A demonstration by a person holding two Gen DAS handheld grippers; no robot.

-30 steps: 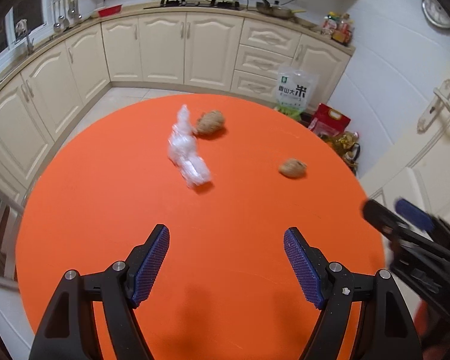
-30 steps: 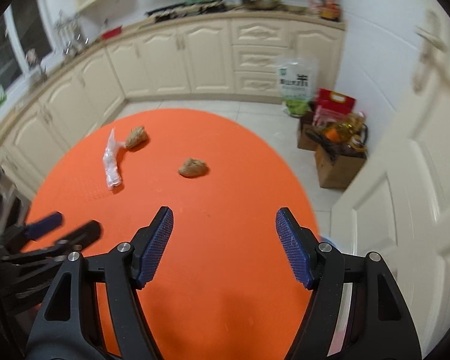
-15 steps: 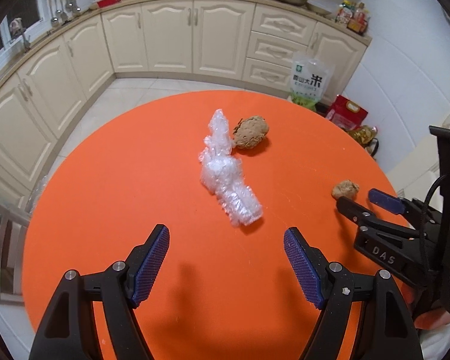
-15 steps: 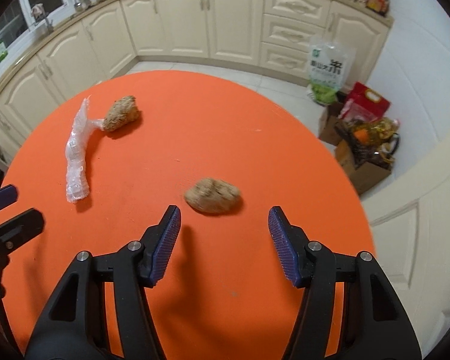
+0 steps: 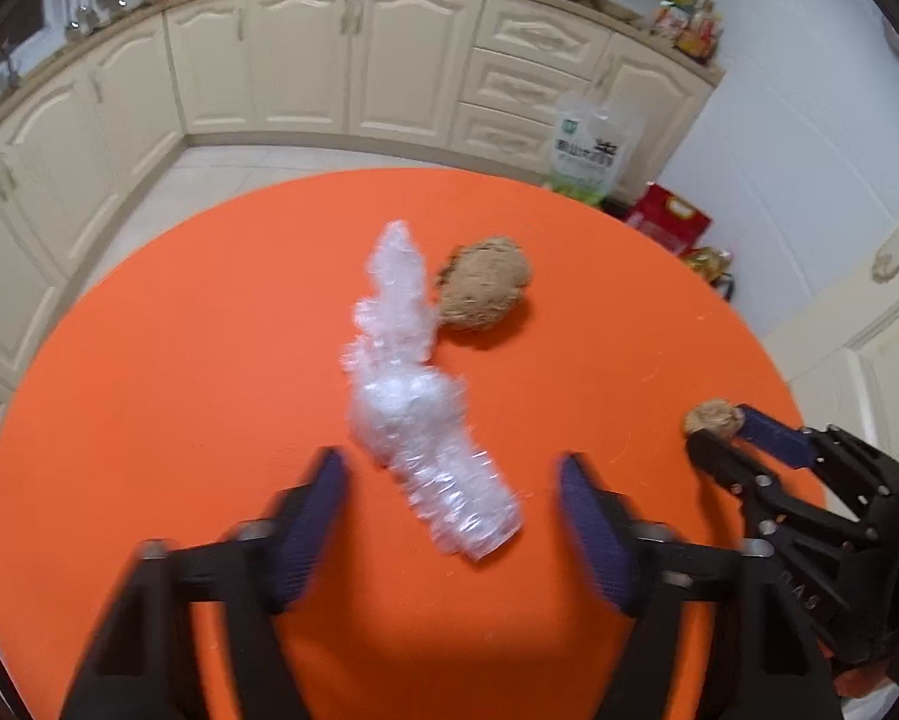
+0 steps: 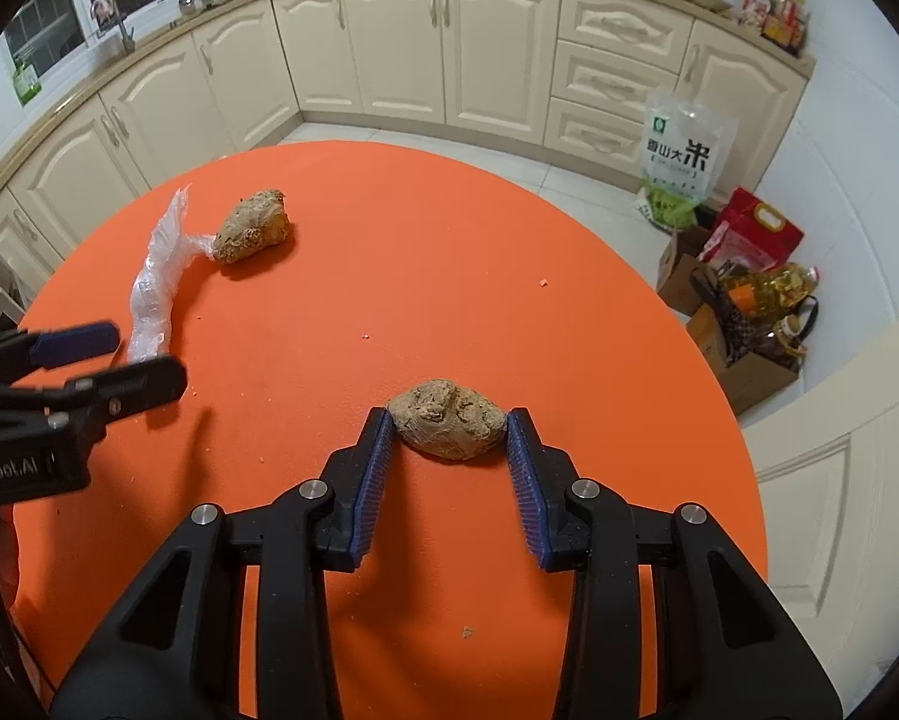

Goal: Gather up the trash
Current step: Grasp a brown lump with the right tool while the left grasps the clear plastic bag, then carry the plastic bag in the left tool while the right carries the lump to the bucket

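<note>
Right gripper (image 6: 446, 427) has just been closing and pinches a brown wad (image 6: 446, 425) on the orange table (image 6: 389, 240). Left gripper (image 5: 449, 480), closing but unclamped, straddles the near end of crumpled plastic wrap (image 5: 416, 396), which points away.

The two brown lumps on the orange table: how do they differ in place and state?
The near lump sits between the right gripper pads, which touch both its sides, their jaws having just been closing; the far lump has no gripper at it. The far lump touches the plastic wrap; the near lump lies apart from it. Both are crumpled, brown, and rest on the table.
</note>
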